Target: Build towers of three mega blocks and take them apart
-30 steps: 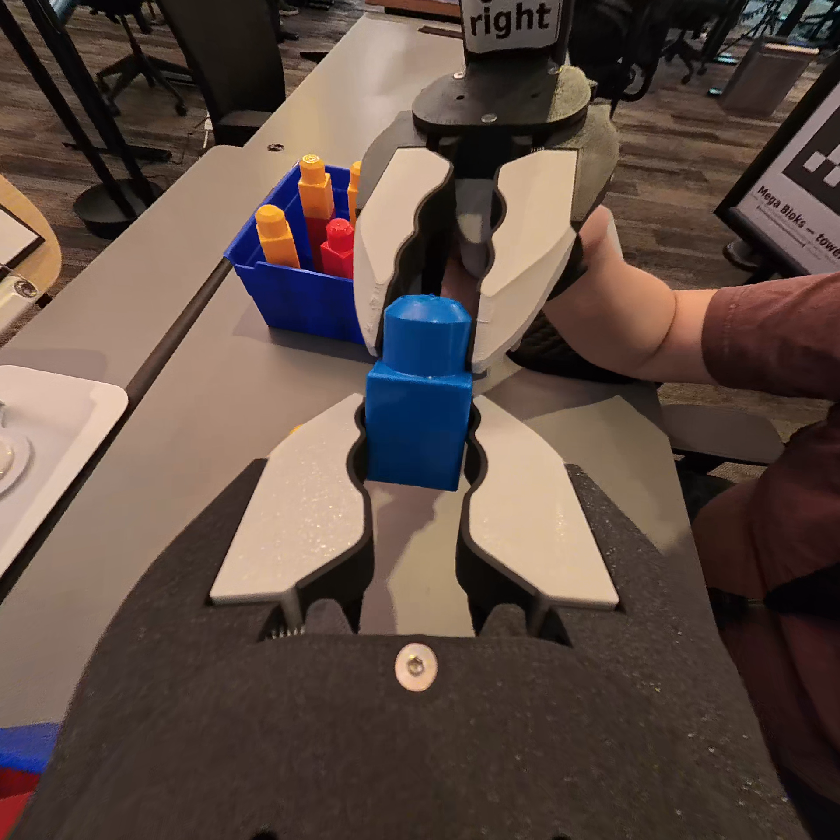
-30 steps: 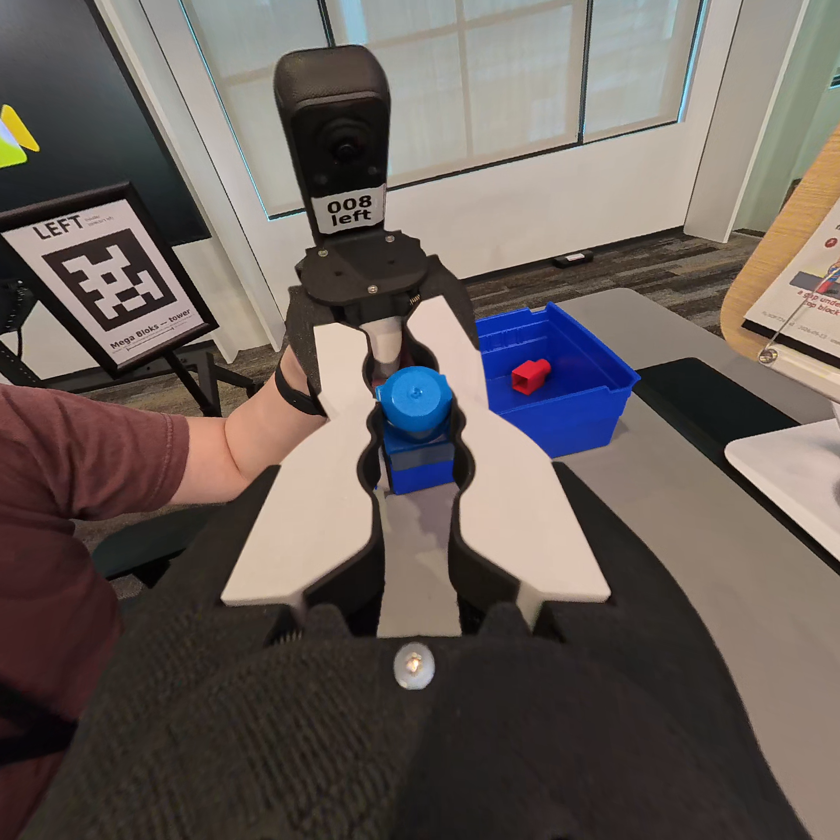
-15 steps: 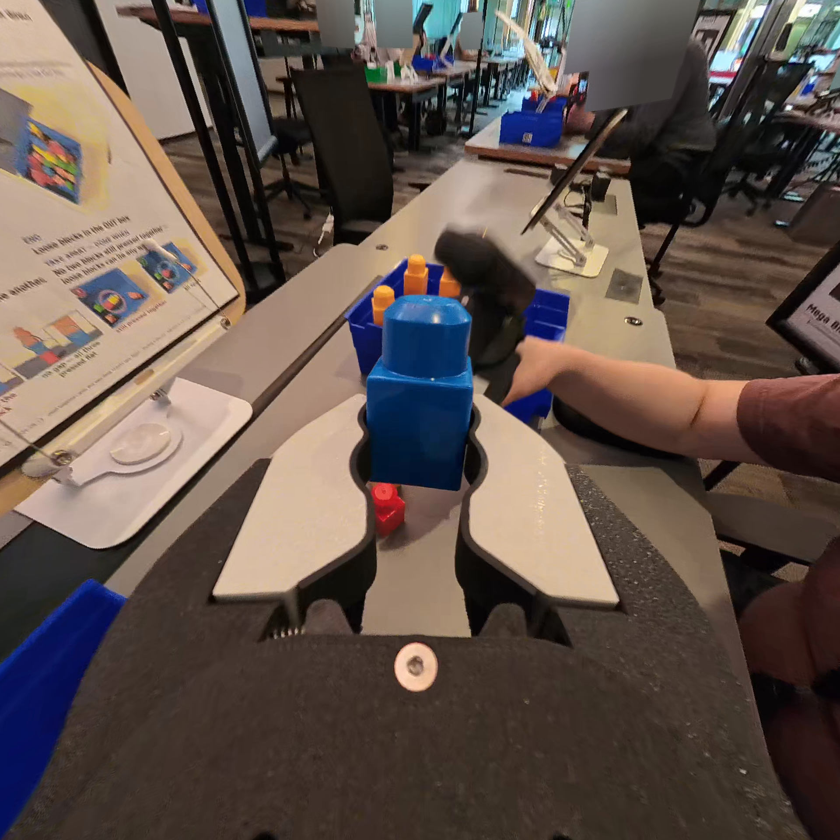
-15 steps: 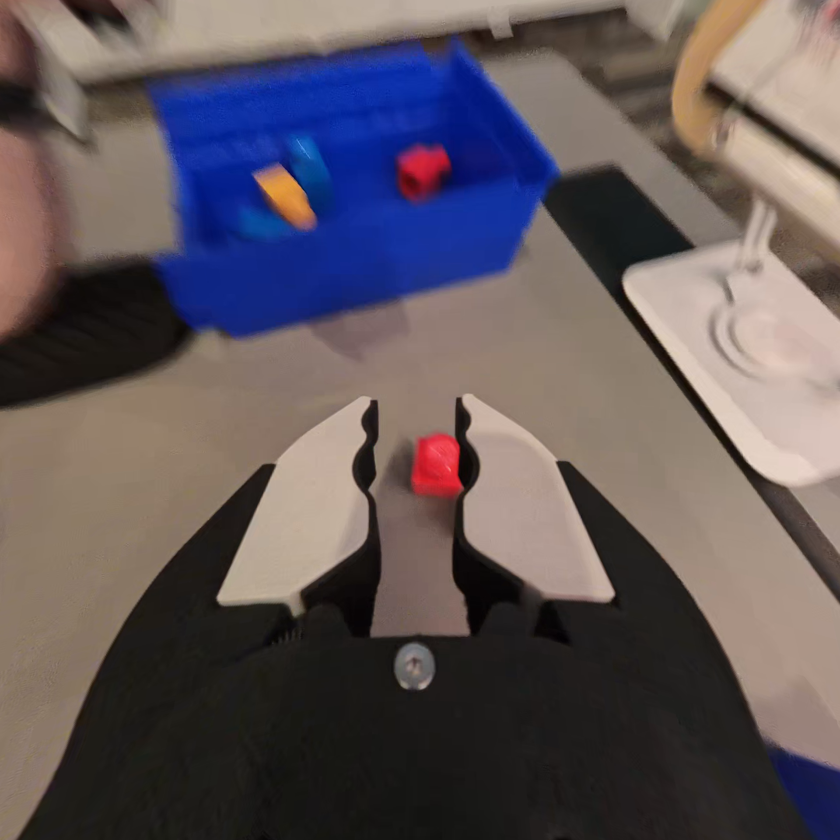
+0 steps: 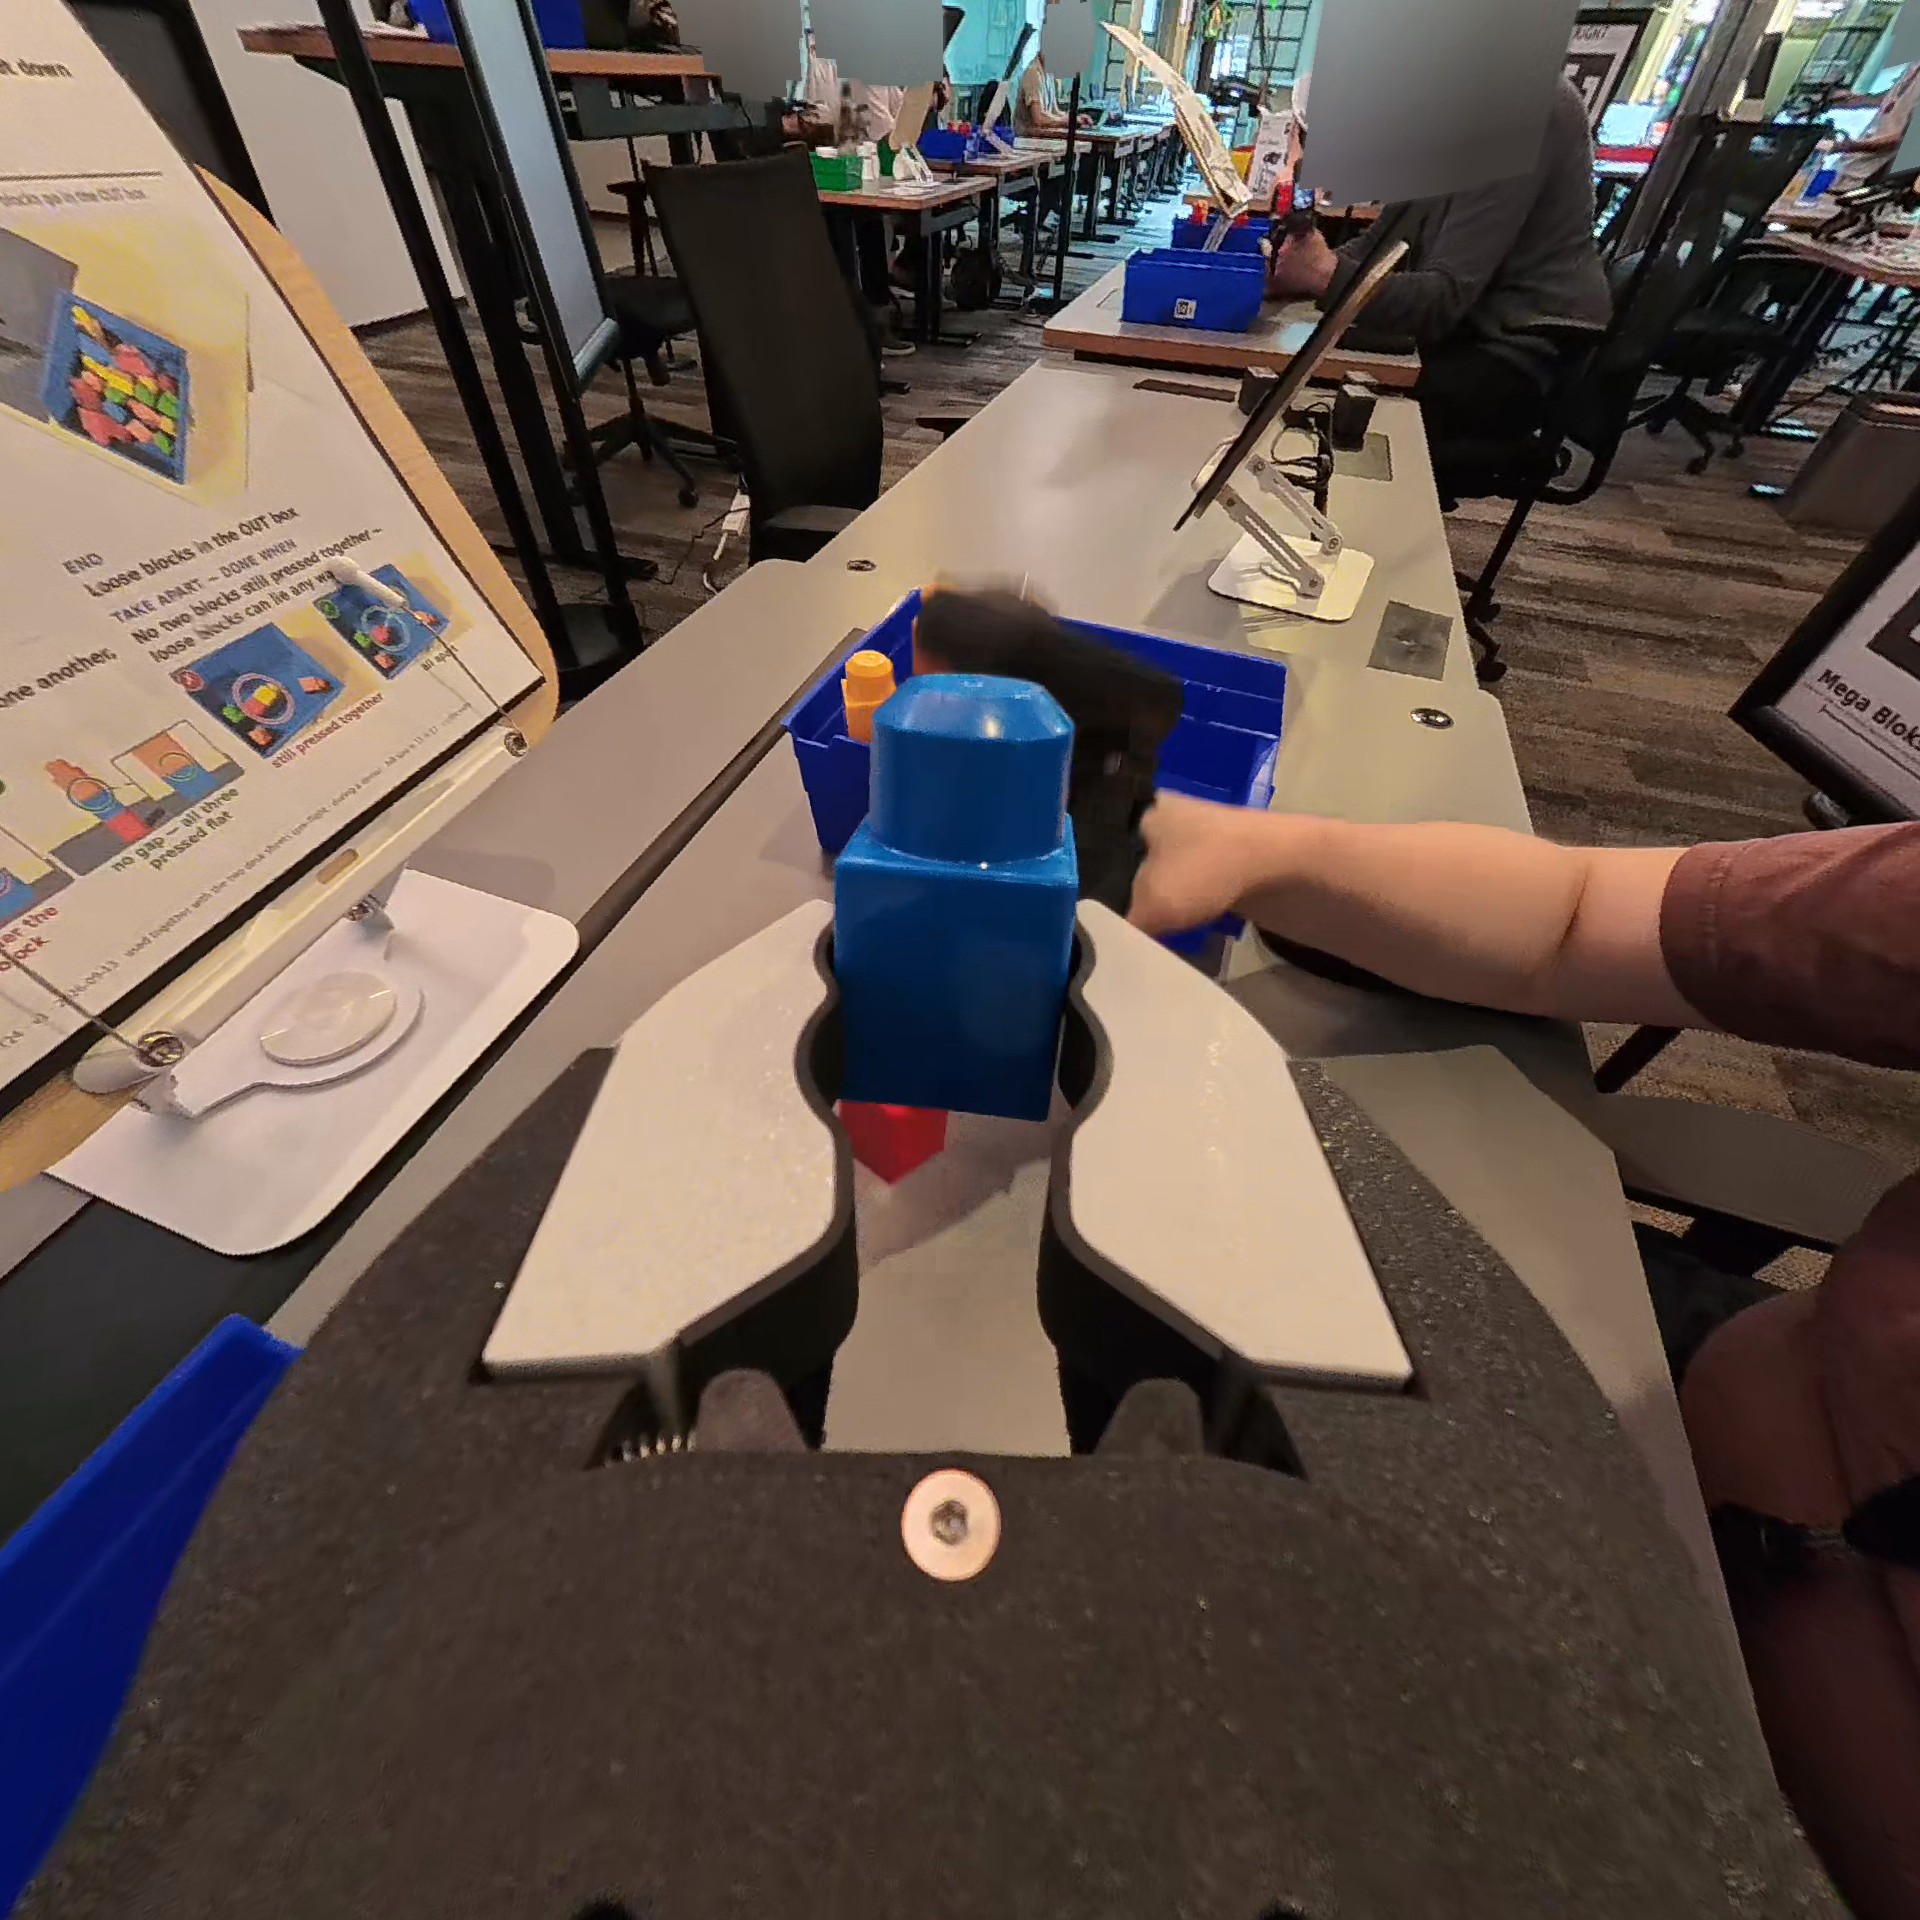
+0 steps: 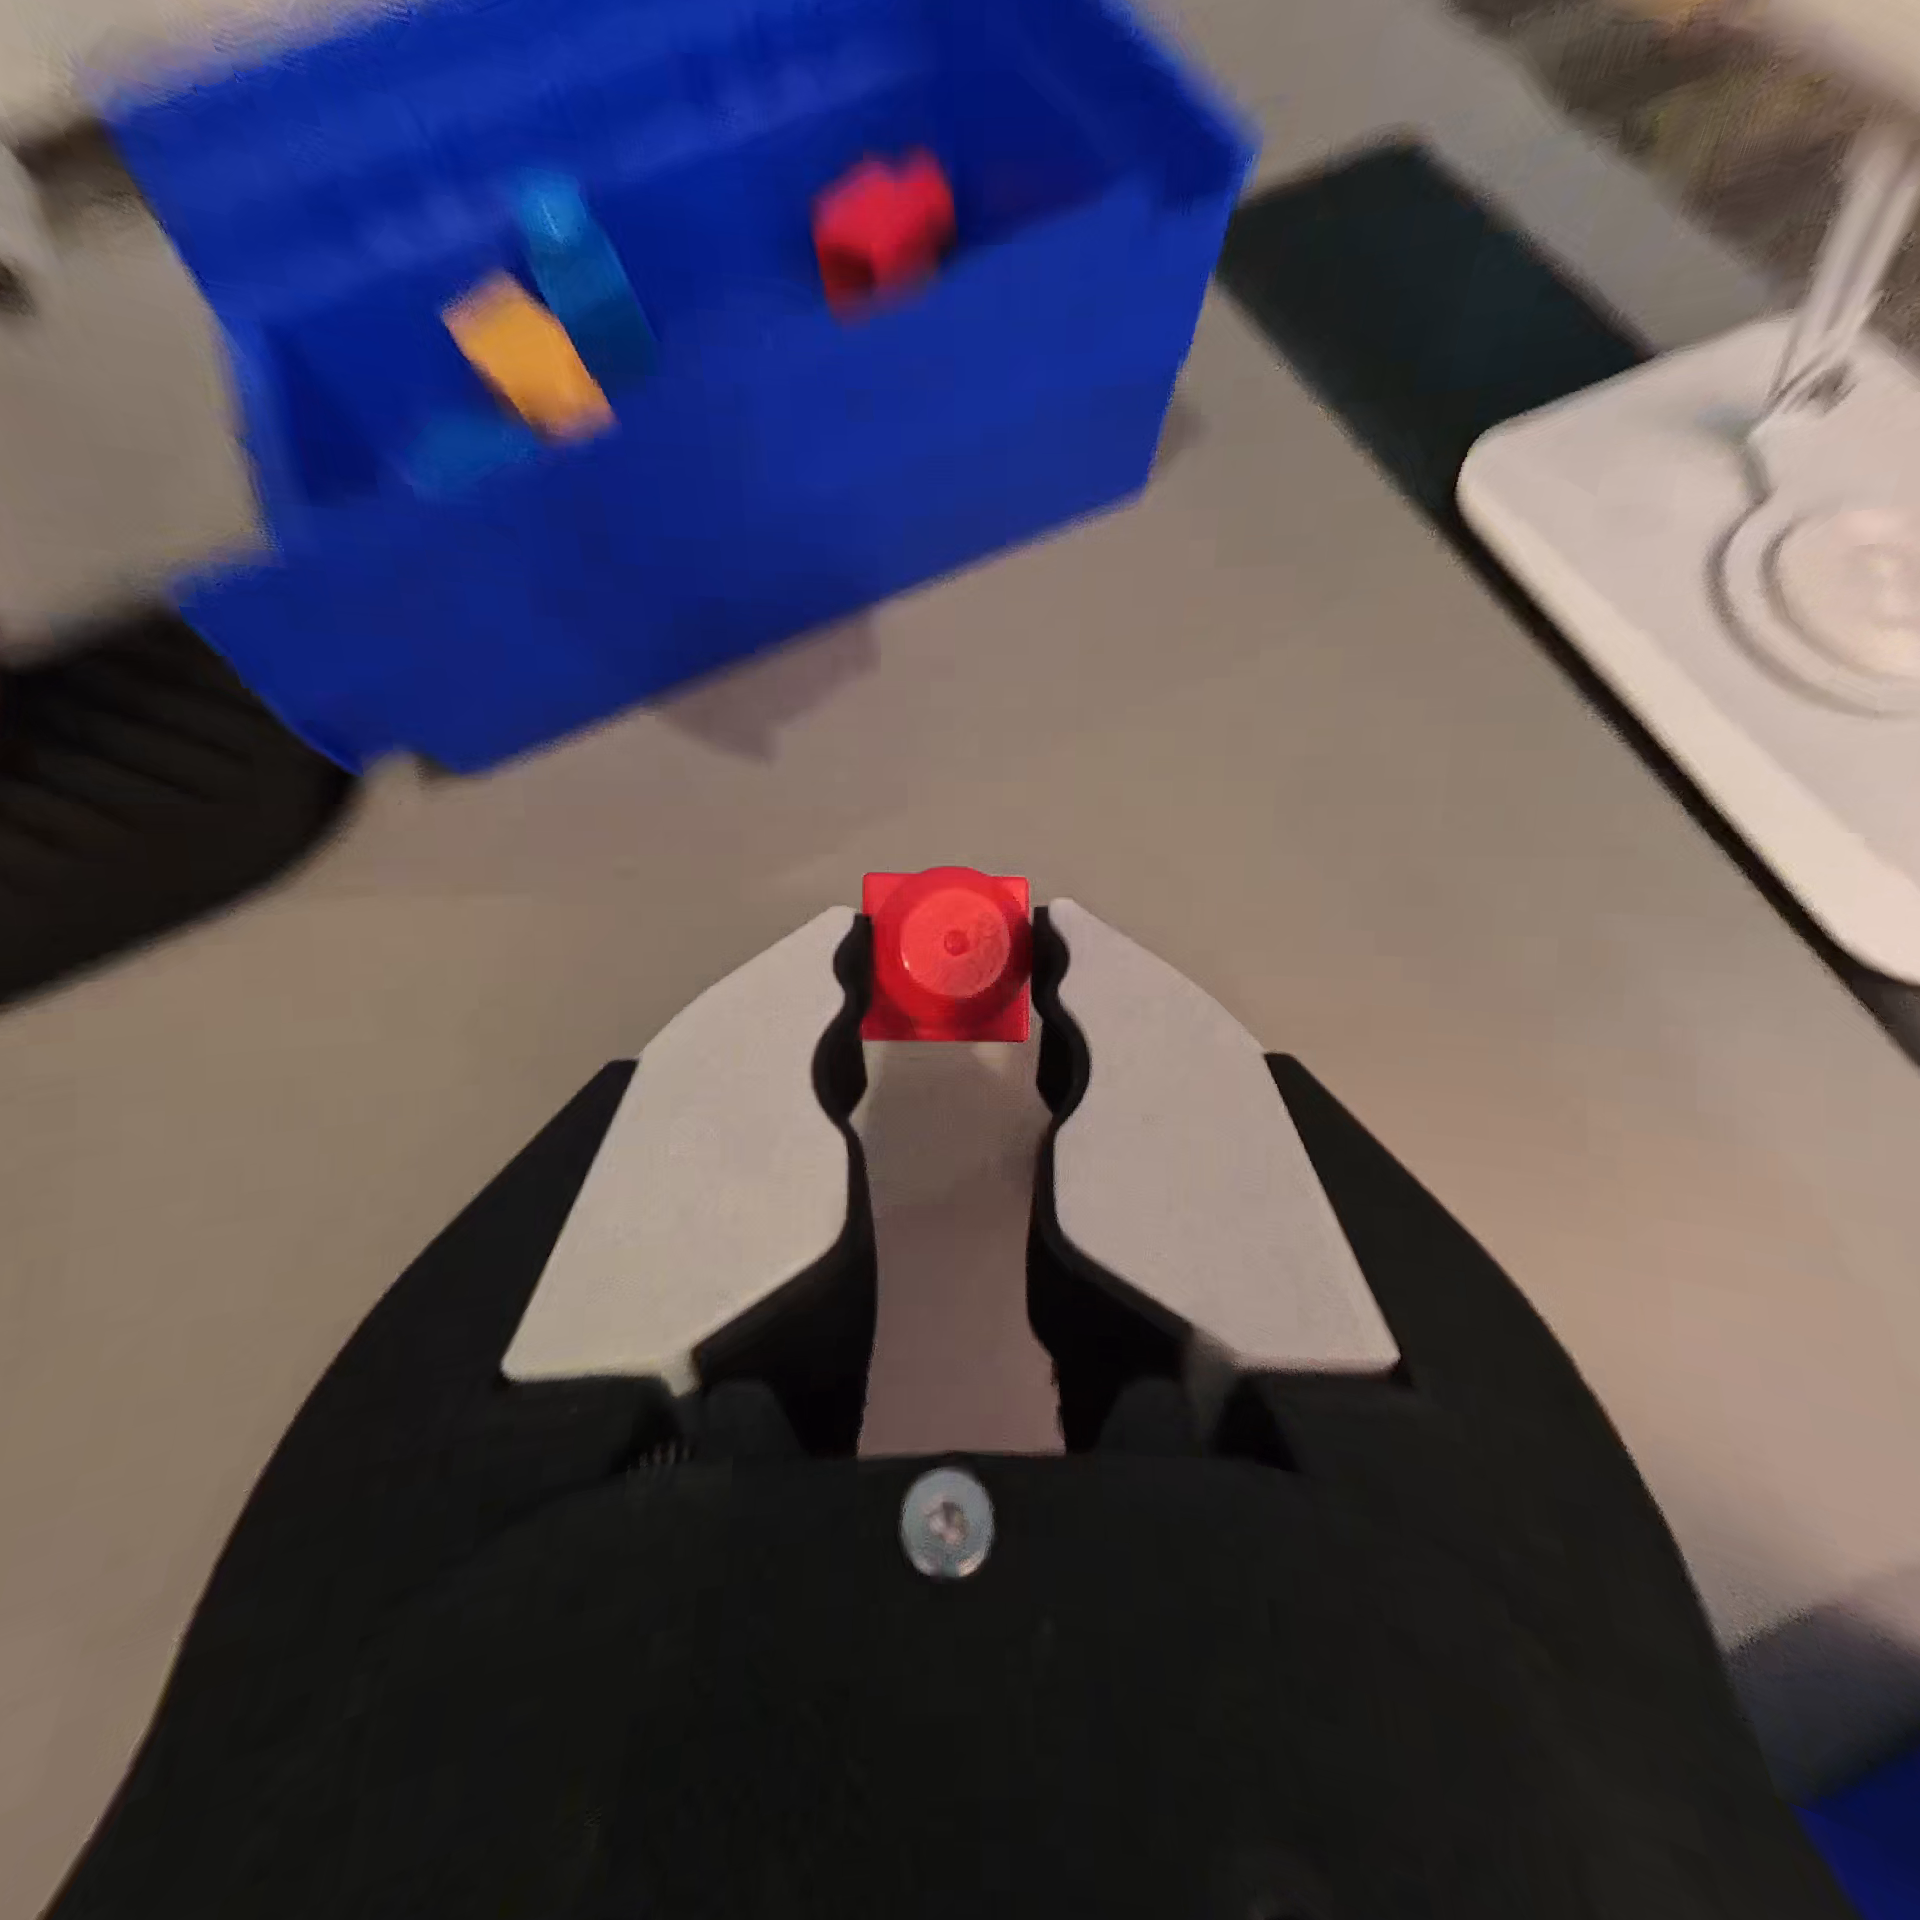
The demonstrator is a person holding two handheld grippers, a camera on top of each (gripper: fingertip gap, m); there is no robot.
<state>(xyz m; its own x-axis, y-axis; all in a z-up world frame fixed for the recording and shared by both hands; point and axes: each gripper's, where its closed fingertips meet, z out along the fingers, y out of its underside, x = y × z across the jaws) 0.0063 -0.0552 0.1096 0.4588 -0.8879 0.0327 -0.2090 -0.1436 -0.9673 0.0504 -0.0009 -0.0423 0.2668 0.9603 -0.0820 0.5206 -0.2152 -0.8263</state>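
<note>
Left hand-held gripper [image 5: 951, 1013]: closed on blue block [image 5: 961, 904], pads pressed on both flanks, block upright, held above the table [image 5: 1351, 748]. Right hand-held gripper [image 6: 945, 961]: held over the table, clamped on red block [image 6: 945, 956], stud facing the camera. Blue bin [image 6: 727, 540] beyond holds loose blocks. Advice: square the red block's base over the blue stud; press straight; leave no gap.

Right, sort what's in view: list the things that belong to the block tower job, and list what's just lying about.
Job things:
- blue block, clamped in the left gripper
- red block between the right gripper fingers
- blue bin with loose blocks
- orange block in the far bin

Lying about:
- instruction board
- white stand base
- office chair
</note>
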